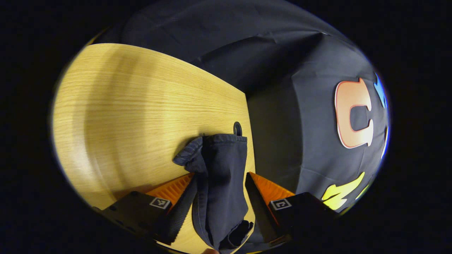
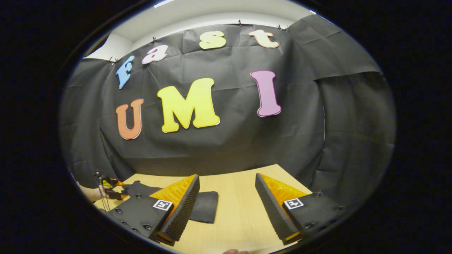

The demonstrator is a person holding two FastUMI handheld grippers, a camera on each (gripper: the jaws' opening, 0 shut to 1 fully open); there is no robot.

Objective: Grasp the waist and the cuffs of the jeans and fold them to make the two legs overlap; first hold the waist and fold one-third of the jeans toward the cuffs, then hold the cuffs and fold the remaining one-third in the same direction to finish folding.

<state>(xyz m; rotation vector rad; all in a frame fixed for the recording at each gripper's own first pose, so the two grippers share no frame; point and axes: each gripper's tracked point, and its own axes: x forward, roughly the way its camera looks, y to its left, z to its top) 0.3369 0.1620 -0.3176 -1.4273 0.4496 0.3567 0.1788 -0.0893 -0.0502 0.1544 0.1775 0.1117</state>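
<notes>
My left hand-held gripper [image 1: 220, 197] has a bunched length of the jeans [image 1: 220, 176] running up between its two fingers. The dark denim hangs in the gap and ends ahead of the tips in a hemmed edge lying on the table [image 1: 141, 106], close to the table's far right edge. The fingers stand apart on either side of the cloth. I cannot tell whether they press it or whether it simply lies between them, so I will not call this a firm grip. The hemmed end looks like a cuff or a narrow folded end, though the pictures do not settle which.

My right hand-held gripper [image 2: 227, 197] is raised and looks across the table toward the booth's wall. Its fingers are spread wide with nothing between them. Beyond its left finger a flat dark piece of the jeans [image 2: 204, 206] lies on the table, and farther left the cloth carries on toward the other hand-held gripper [image 2: 109, 187] and the hand holding it.

My judgement is that the folding is under way but not finished. The jeans look narrow, as if the legs already overlap, but part is bunched and lifted rather than laid as a neat stack. The thirds still seem to need laying down and flattening.

There are no containers here. Just beyond the hem I see a small dark ring [image 1: 237, 128], perhaps a grommet.
</notes>
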